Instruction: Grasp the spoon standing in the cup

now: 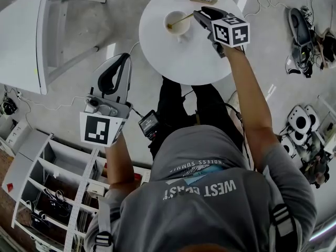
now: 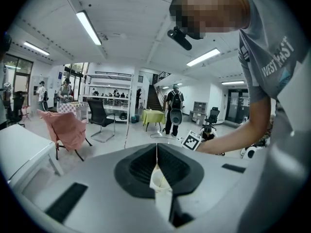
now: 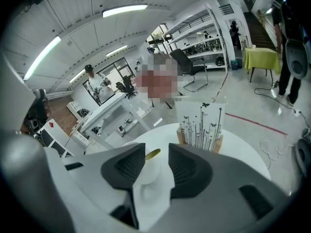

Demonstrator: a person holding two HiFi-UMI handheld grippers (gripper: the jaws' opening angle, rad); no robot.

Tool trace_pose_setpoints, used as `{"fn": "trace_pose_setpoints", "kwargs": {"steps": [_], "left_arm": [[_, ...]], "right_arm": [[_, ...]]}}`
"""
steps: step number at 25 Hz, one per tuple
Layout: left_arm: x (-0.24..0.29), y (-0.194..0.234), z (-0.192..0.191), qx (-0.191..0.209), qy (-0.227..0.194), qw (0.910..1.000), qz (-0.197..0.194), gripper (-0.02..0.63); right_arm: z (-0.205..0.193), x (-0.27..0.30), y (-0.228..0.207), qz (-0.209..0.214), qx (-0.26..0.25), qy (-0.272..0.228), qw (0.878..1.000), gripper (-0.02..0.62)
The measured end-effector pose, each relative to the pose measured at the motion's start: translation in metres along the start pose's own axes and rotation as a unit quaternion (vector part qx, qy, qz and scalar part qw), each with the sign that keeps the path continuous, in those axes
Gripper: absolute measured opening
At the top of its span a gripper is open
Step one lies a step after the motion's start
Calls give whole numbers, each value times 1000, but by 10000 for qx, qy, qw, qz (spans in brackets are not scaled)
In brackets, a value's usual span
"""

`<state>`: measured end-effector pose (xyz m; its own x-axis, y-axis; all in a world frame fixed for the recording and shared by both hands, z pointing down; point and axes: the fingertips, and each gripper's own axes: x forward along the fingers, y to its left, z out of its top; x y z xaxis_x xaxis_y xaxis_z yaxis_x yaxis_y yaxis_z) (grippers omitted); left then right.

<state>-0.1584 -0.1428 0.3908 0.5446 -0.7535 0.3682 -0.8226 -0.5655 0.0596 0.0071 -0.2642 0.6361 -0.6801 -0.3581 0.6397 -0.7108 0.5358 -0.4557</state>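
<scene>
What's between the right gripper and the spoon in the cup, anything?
Nothing visible. The right gripper has its jaws apart, and the handle end of the spoon shows in the gap, with the cup just beyond. The card holder stands off to the side, clear of the path.

We see a white cup standing upright on the round white table, on its far left part in the head view, and its inside looks tan. A slim gold-coloured spoon stands in it, bowl down in the cup, leaning on the rim with its handle slanting up to the right. In the right gripper view the handle's rounded gold end pokes up just above the cup
</scene>
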Motion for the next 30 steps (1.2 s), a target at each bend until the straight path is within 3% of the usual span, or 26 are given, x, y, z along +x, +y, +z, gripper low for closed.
{"fn": "trace_pose_setpoints", "kwargs": {"steps": [6,10,22,30], "left_arm": [[1,1,3,35,-66,10000,-24,9],[1,1,3,41,-25,10000,20,9],[2,2,8,-82,-60,9999,81,9],[3,4,9,101,-136,9999,-18,9]], "right_arm": [[-2,5,0,1,-3,100,9999,129],[-4,3,0,-7,18,156,9999,70],[19,-20,21,477,404,-211,9978,5],[33,-36,30,724,512,-481,9949,3]]}}
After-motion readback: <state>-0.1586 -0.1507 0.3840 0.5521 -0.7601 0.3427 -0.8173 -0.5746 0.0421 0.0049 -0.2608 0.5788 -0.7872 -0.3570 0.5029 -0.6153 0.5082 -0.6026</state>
